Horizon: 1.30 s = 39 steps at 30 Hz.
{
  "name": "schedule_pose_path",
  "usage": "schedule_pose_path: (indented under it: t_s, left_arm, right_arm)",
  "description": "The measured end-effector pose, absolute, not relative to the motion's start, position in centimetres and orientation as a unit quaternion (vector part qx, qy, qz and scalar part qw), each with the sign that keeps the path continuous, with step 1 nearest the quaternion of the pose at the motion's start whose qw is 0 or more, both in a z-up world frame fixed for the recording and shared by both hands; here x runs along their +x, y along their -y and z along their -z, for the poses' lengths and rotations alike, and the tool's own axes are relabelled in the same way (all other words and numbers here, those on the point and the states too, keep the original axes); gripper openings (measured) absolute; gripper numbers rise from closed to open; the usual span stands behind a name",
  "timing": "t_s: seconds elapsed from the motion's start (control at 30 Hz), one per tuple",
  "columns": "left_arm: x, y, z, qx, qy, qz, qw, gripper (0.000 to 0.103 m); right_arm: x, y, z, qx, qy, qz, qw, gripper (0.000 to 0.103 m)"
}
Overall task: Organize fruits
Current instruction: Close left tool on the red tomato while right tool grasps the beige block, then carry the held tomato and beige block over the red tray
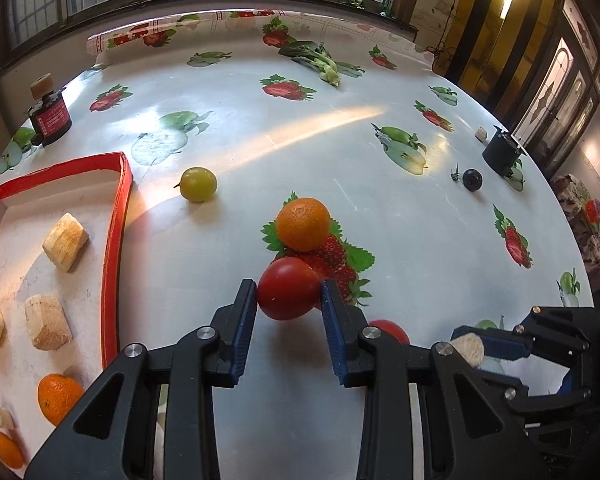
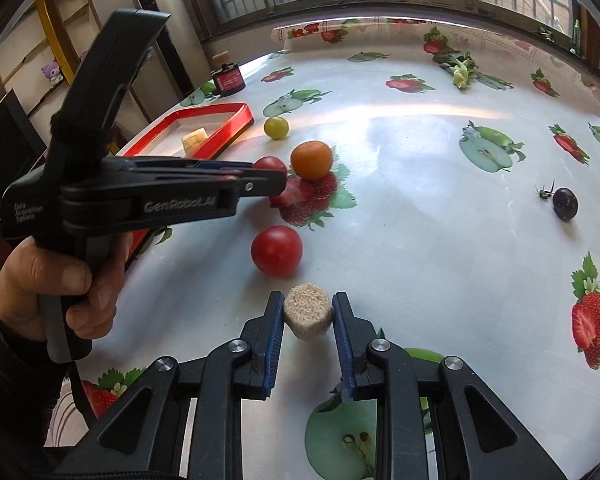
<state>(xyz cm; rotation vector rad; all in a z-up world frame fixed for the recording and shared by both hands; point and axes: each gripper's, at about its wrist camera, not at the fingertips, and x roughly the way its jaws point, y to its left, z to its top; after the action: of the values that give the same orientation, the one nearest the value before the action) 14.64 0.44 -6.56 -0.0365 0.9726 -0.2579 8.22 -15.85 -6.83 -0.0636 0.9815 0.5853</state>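
Observation:
My left gripper [image 1: 289, 290] is shut on a red tomato [image 1: 287, 289], held just above the table; it also shows in the right wrist view [image 2: 270, 165]. An orange [image 1: 303, 224] sits right behind it. A green plum [image 1: 198, 184] lies near the red-rimmed tray [image 1: 116, 216], which holds several pale sugarcane chunks [image 1: 65, 242] and two oranges [image 1: 58, 398]. My right gripper [image 2: 308, 314] is shut on a sugarcane chunk [image 2: 308, 316]. A second red tomato [image 2: 277, 251] lies just ahead of it.
A dark grape [image 2: 565, 203] lies at the right. A leafy green vegetable [image 1: 316, 58] lies at the far side. A black-and-red jar [image 1: 50, 116] stands far left, a black cup [image 1: 502, 152] at the right edge.

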Motion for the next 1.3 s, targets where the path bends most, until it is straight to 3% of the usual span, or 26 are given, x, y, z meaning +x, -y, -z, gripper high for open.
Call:
schedule_pose_path:
  t_s: [1.3]
  left_arm:
    - [6.2, -9.2, 3.3, -0.054, -0.431, 0.052, 0.899, 0.03]
  right_arm:
    - [7.7, 8.5, 2.7, -0.056, -0.421, -0.336, 0.841, 0.025]
